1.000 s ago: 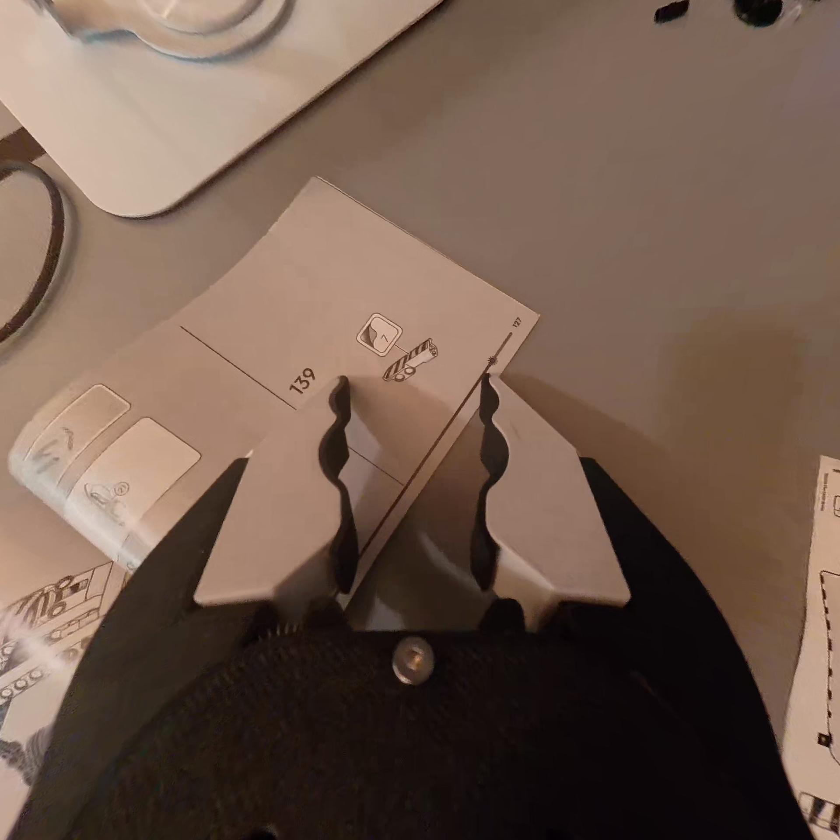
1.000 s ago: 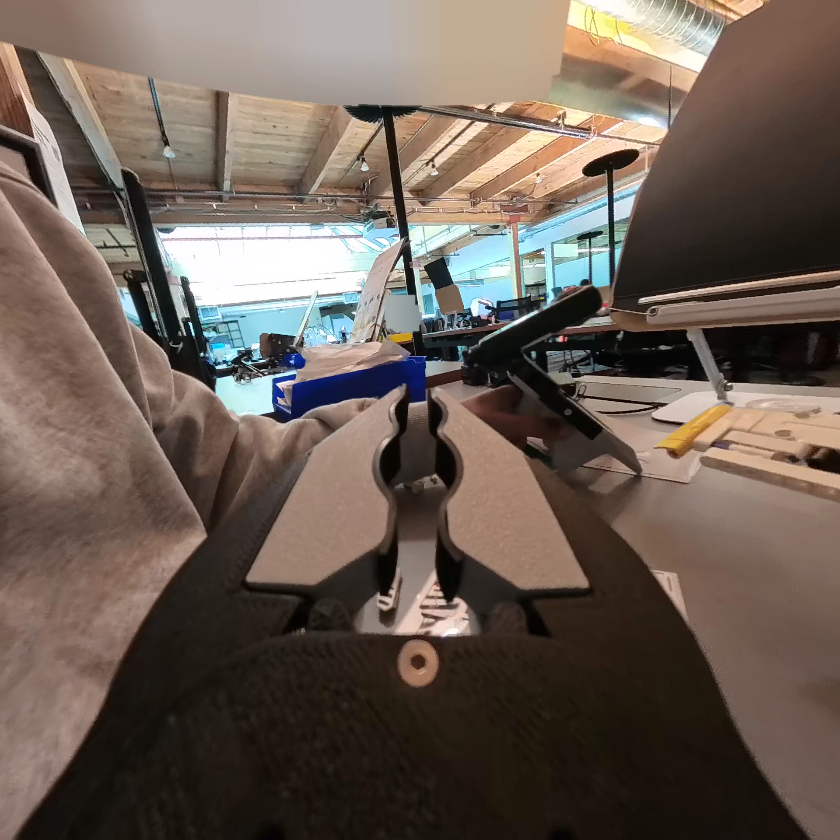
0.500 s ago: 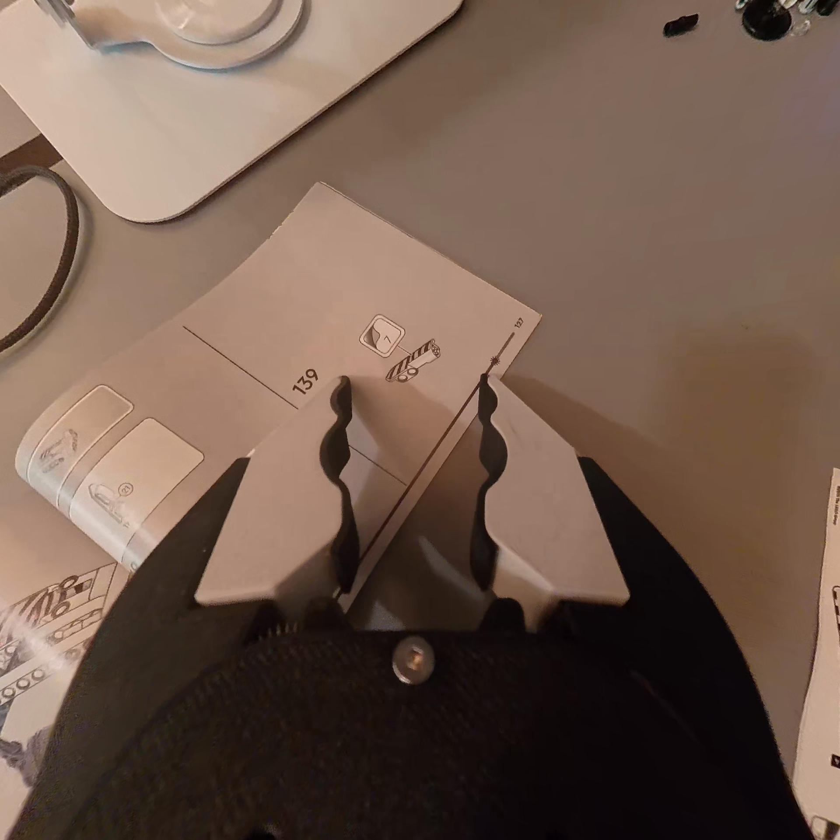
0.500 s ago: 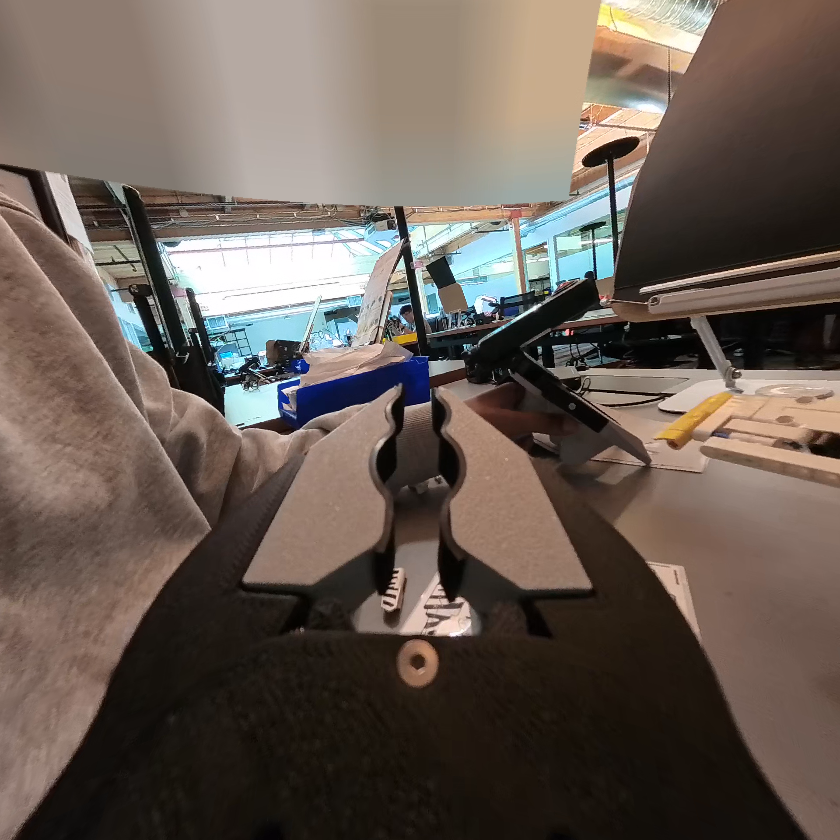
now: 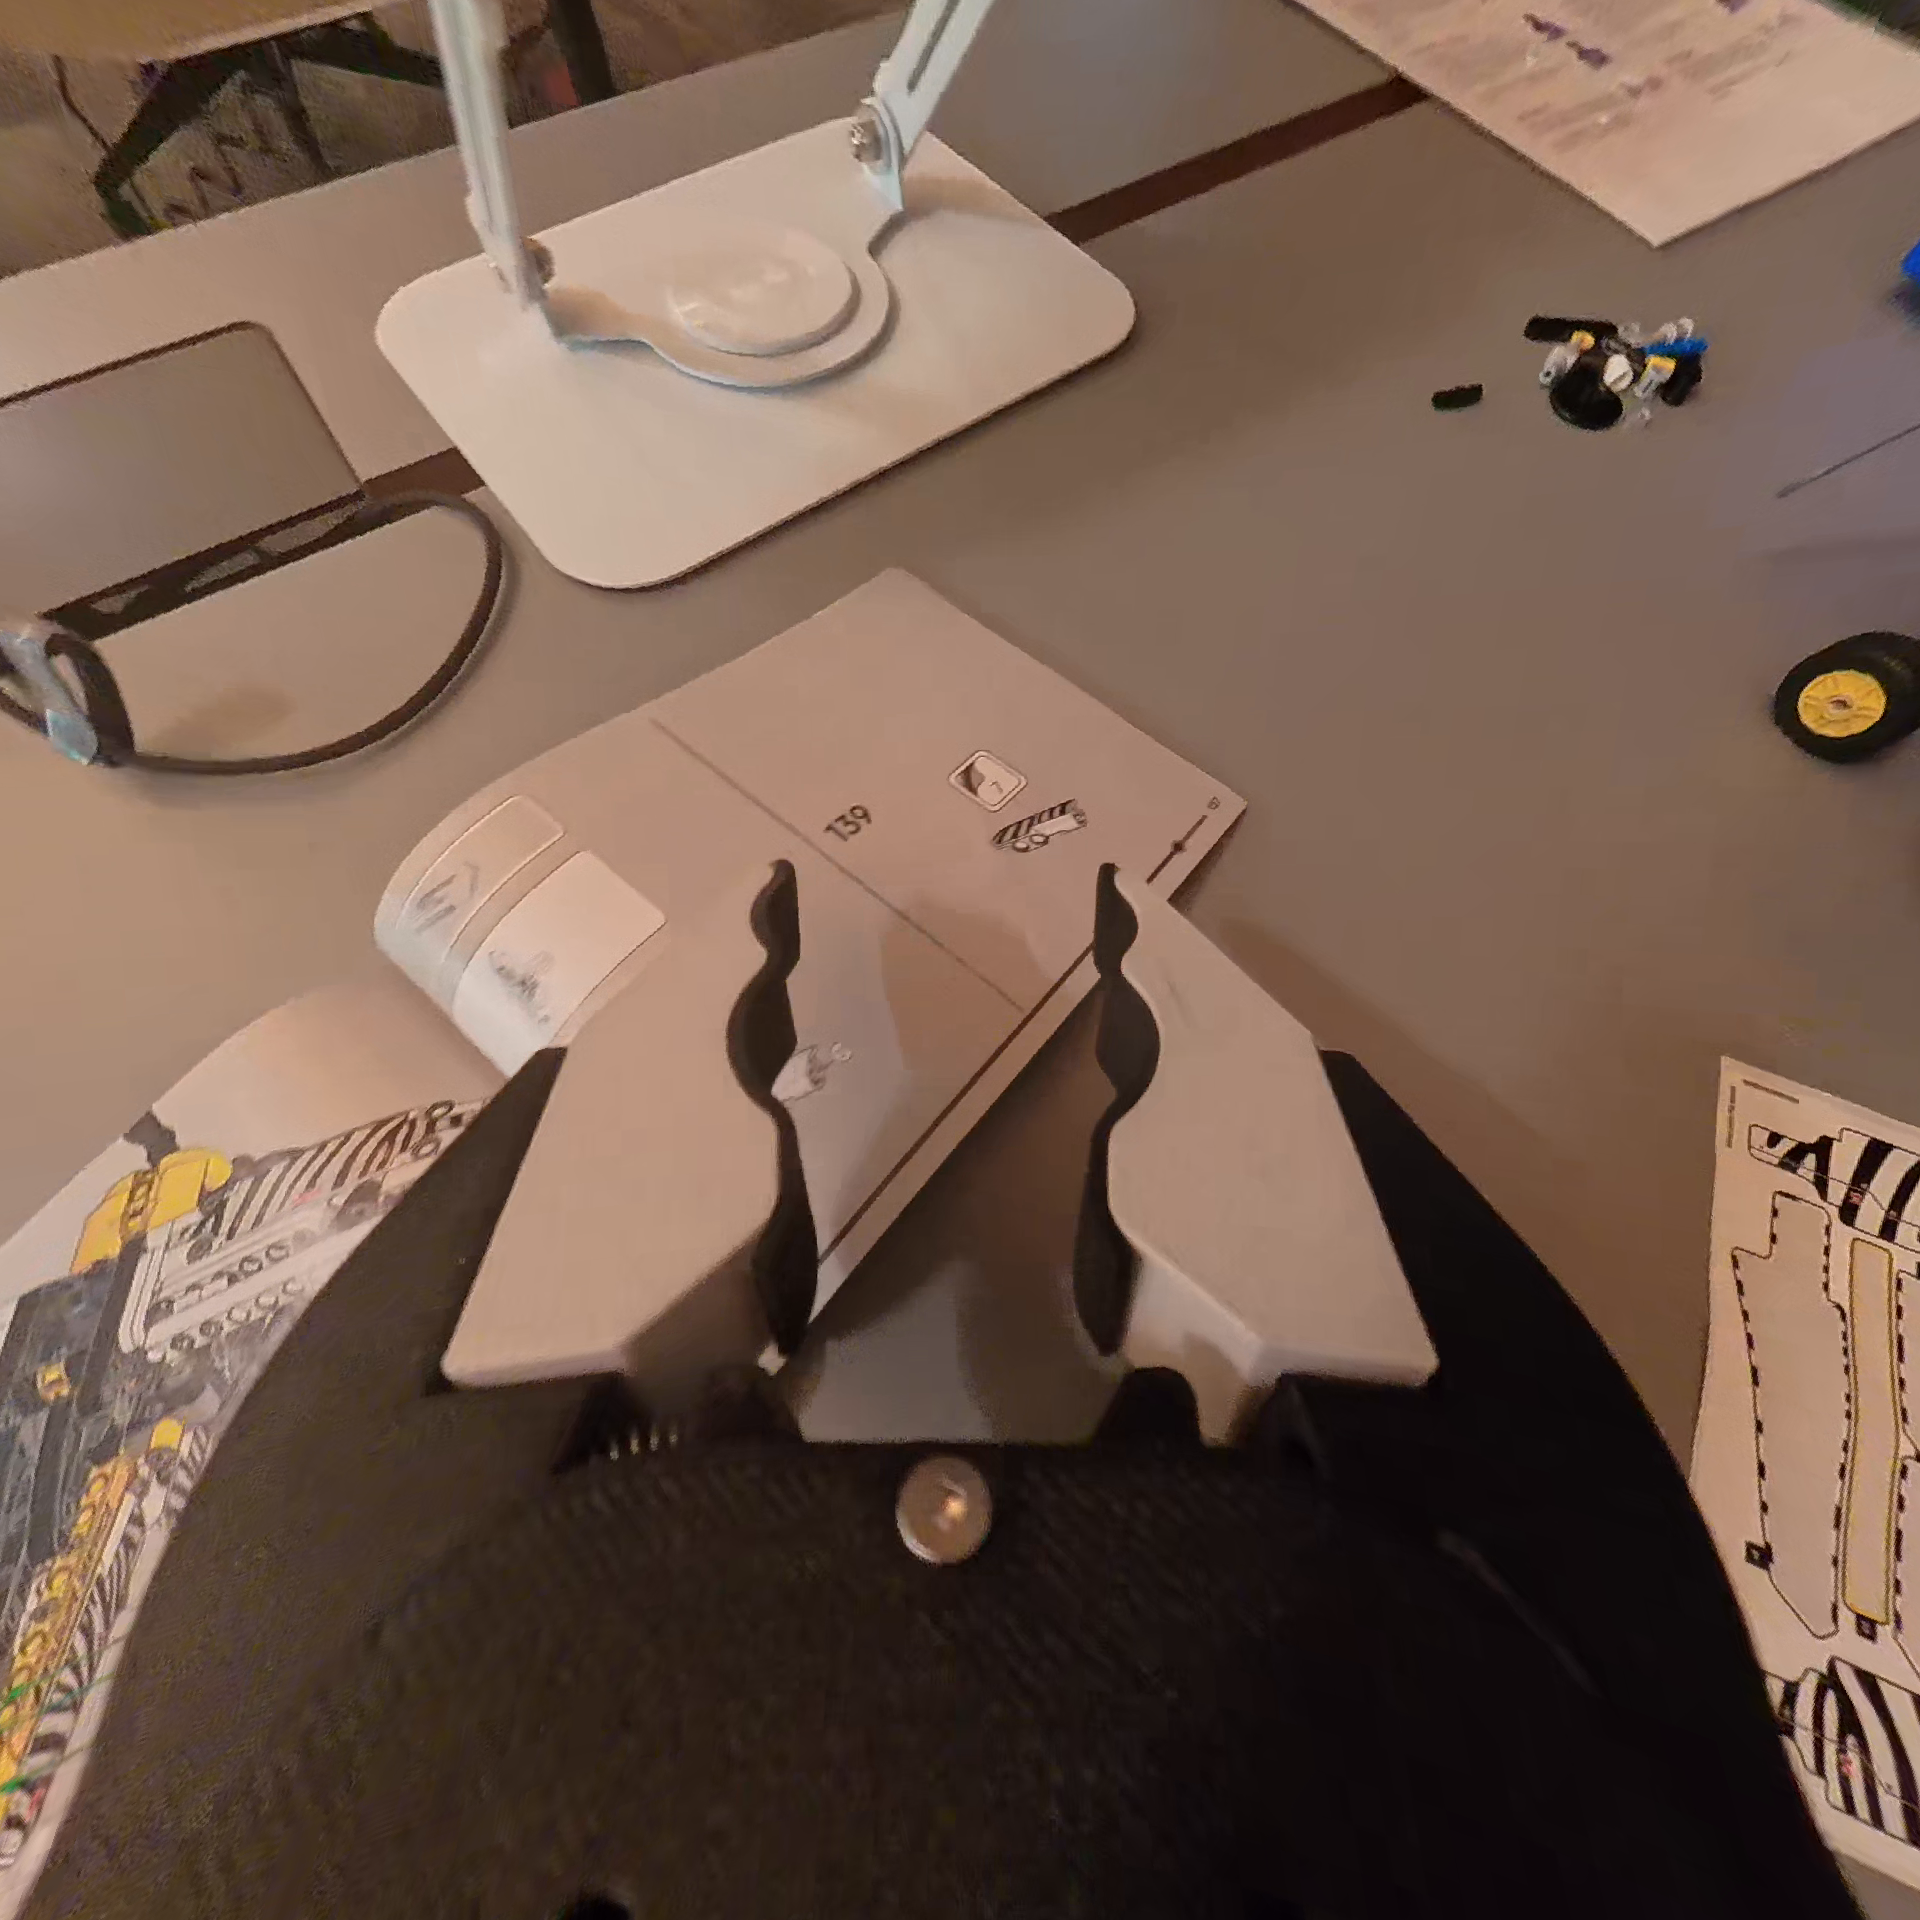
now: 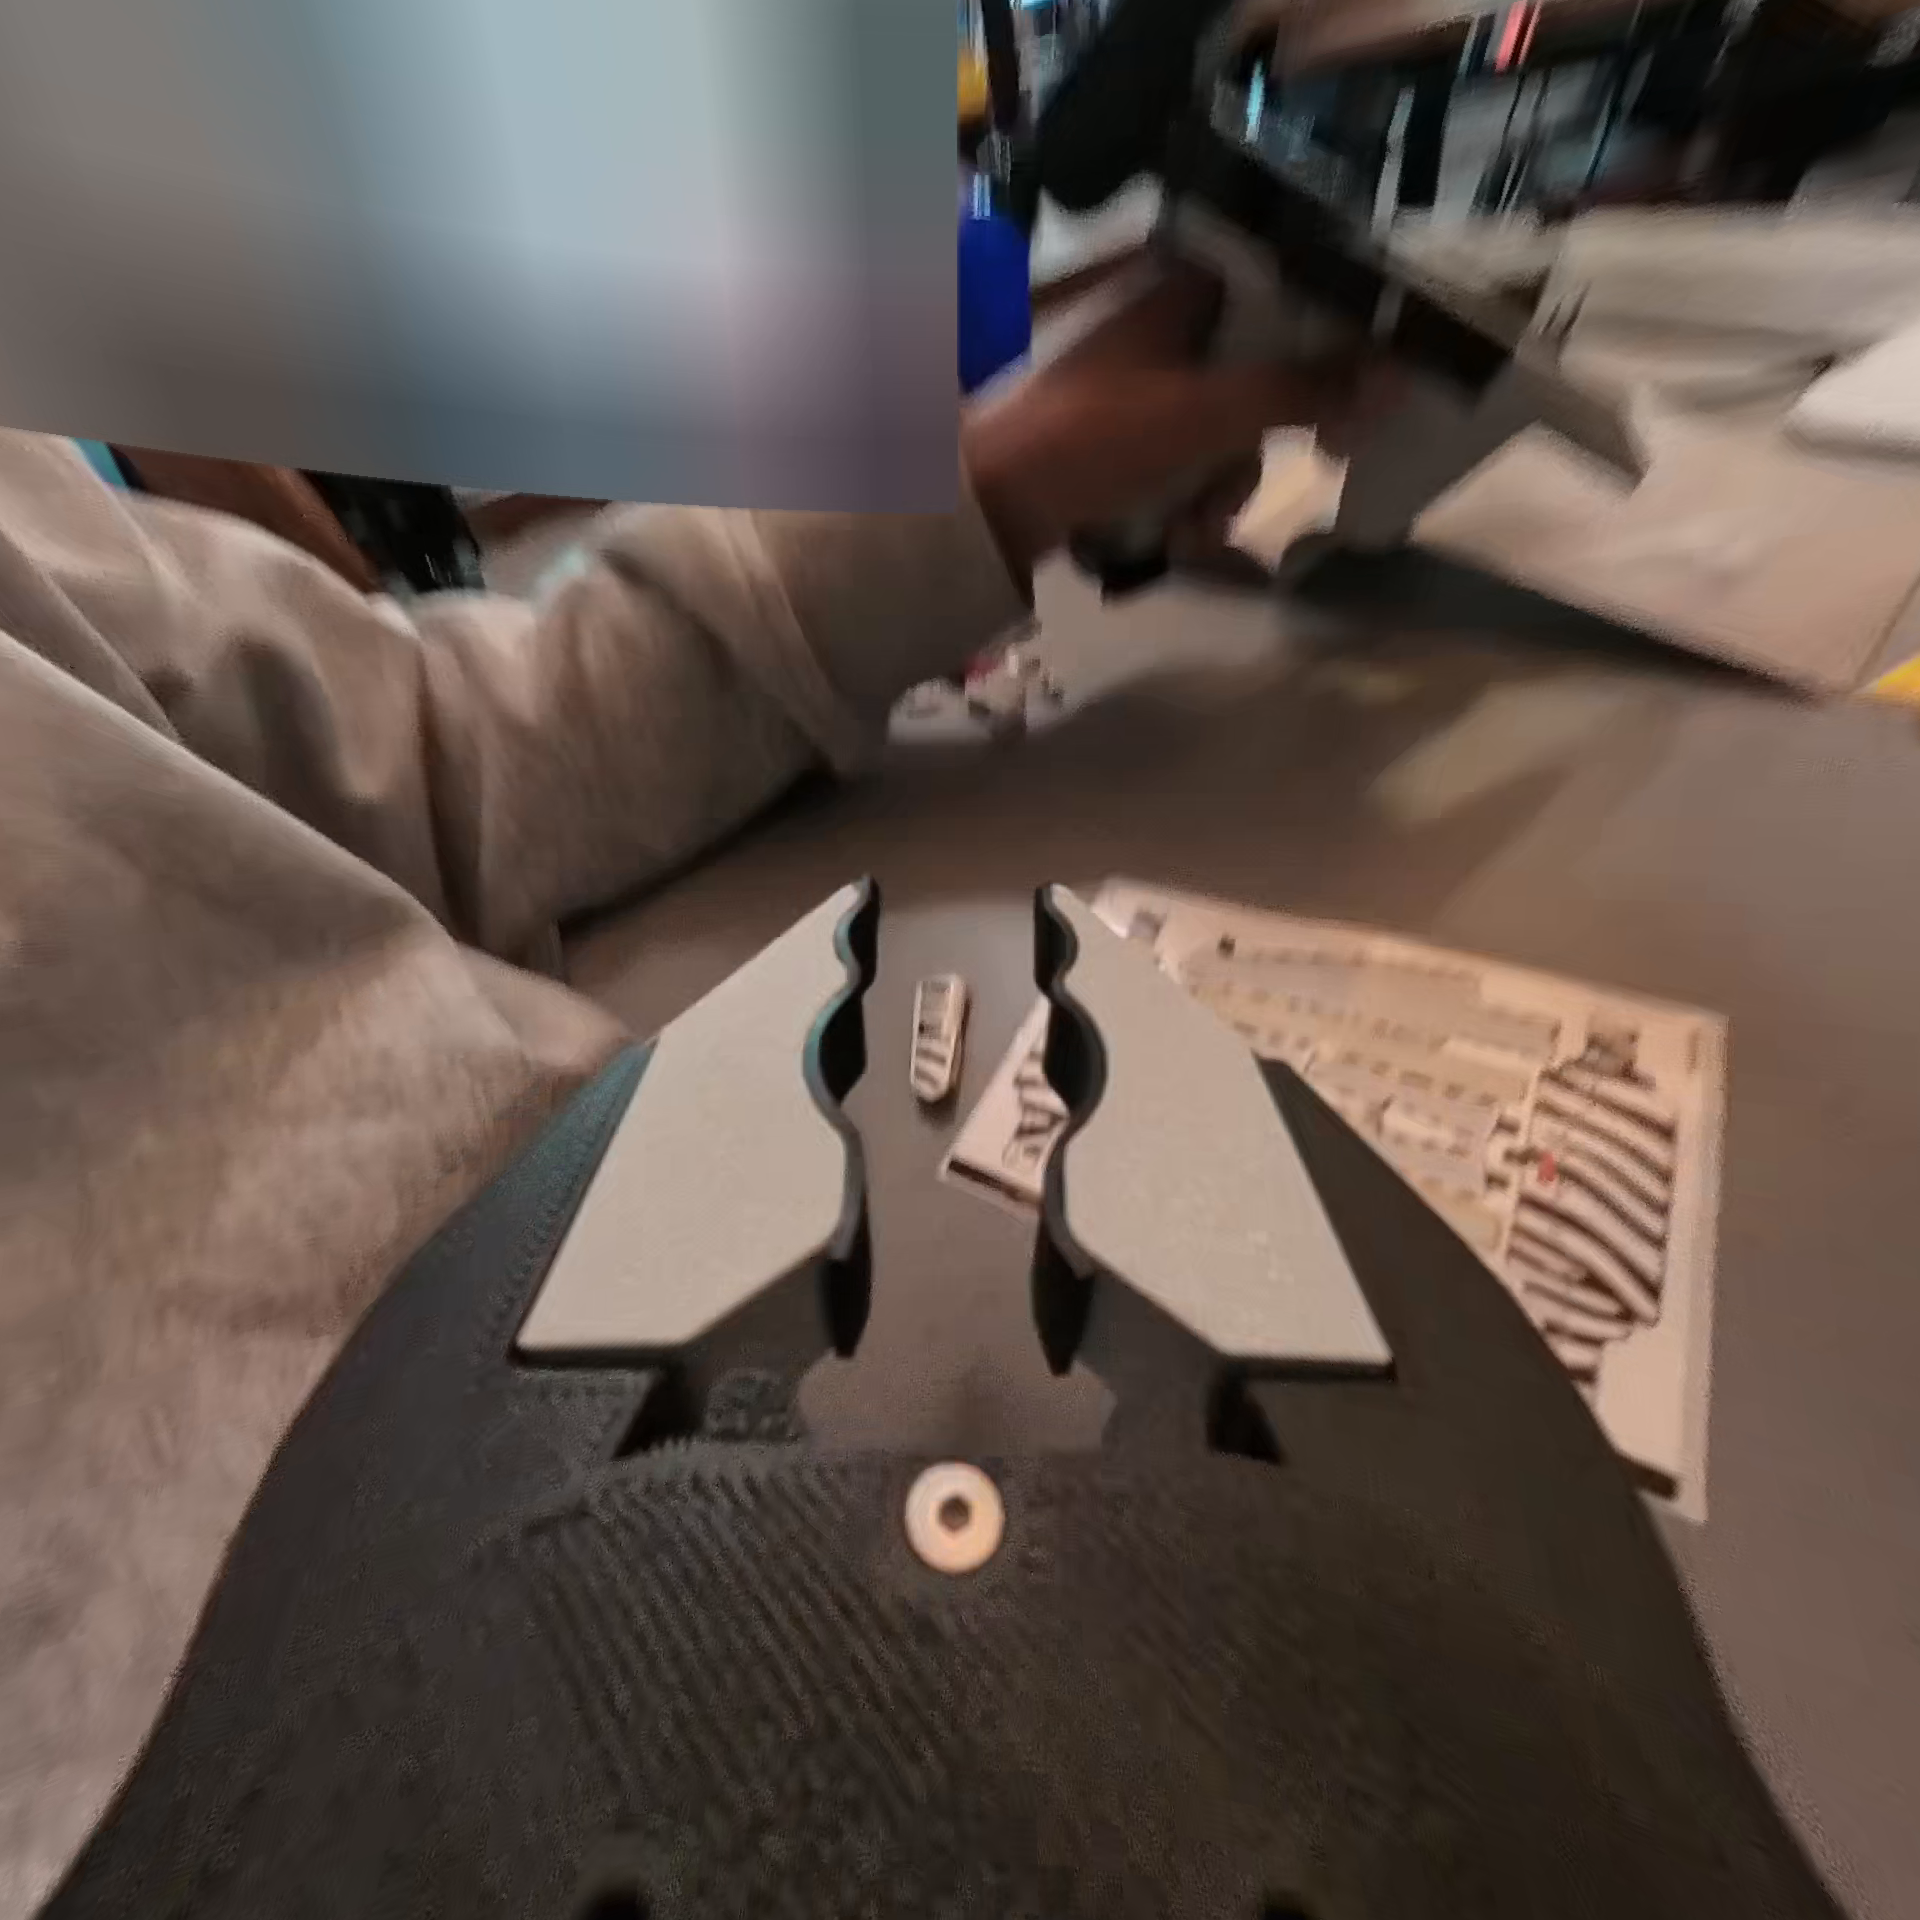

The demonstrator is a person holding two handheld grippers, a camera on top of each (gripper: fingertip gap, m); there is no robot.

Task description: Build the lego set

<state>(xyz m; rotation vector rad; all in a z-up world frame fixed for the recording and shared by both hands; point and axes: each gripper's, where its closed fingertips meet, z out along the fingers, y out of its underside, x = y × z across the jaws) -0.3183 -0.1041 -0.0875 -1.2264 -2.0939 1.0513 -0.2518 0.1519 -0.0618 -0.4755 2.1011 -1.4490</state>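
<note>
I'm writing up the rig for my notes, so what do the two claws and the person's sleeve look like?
Both look alike. The left claw has two flat, pale grey wedge-shaped fingers with wavy black inner edges, on a broad black textured body with one silver screw in the middle. The right claw has the same build. No cables show. The person wears a loose light grey sweatshirt sleeve.

- Grey table [image 5: 1403, 644], seen under both tongs.
- Open instruction booklet [image 5: 935, 727] directly beneath the left tongs.
- White stand base [image 5: 644, 436] beyond the booklet; a black cable [image 5: 447, 665] to its left.
- Yellow-hubbed wheel [image 5: 1844, 707] and a cluster of small parts [image 5: 1610, 364] ahead-right.
- Sticker sheet [image 6: 1455, 1060] right of the right tongs; a small striped piece [image 6: 938, 1037] lies between their fingers.
</note>
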